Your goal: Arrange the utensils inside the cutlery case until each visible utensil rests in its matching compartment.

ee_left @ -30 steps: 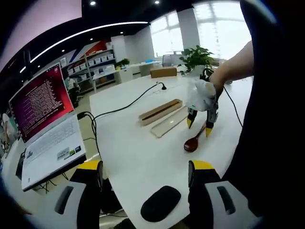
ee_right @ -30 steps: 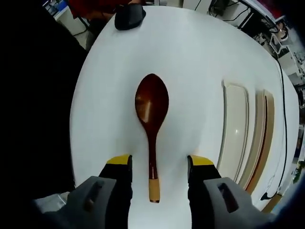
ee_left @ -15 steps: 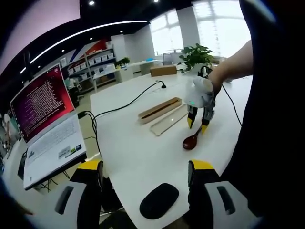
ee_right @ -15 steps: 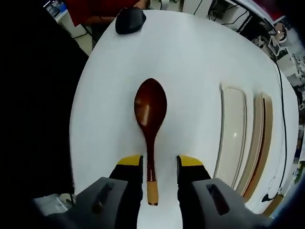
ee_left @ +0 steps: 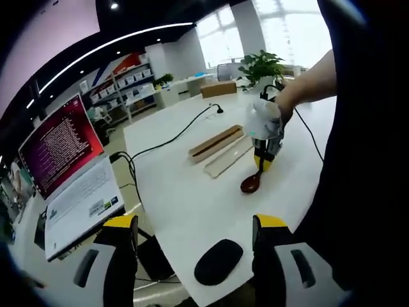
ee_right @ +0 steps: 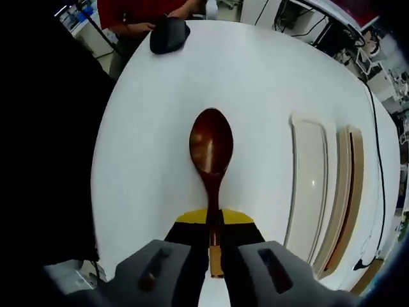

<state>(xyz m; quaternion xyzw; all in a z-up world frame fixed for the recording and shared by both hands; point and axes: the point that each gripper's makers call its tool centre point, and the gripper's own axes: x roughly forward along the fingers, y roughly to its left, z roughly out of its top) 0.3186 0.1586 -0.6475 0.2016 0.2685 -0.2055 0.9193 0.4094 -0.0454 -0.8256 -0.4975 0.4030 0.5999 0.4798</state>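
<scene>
A dark brown wooden spoon [ee_right: 211, 153] lies on the white table [ee_right: 153, 109], bowl pointing away from my right gripper [ee_right: 214, 220], which is shut on its handle. In the left gripper view the same spoon [ee_left: 250, 183] shows under the right gripper [ee_left: 263, 161], held by a person's hand. To the spoon's right lie a pale cutlery case lid [ee_right: 309, 185] and the wooden-edged case [ee_right: 348, 192]. My left gripper [ee_left: 192, 233] stands open above the table's near end, holding nothing.
A black mouse [ee_left: 218, 261] sits between my left jaws near the table edge. An open laptop [ee_left: 70, 173] stands at the left, with a black cable [ee_left: 172, 137] running across the table. A potted plant [ee_left: 262, 64] is at the far end.
My right gripper's jaws have come together onto the spoon's handle. The left gripper view has shifted slightly; the spoon stays on the table.
</scene>
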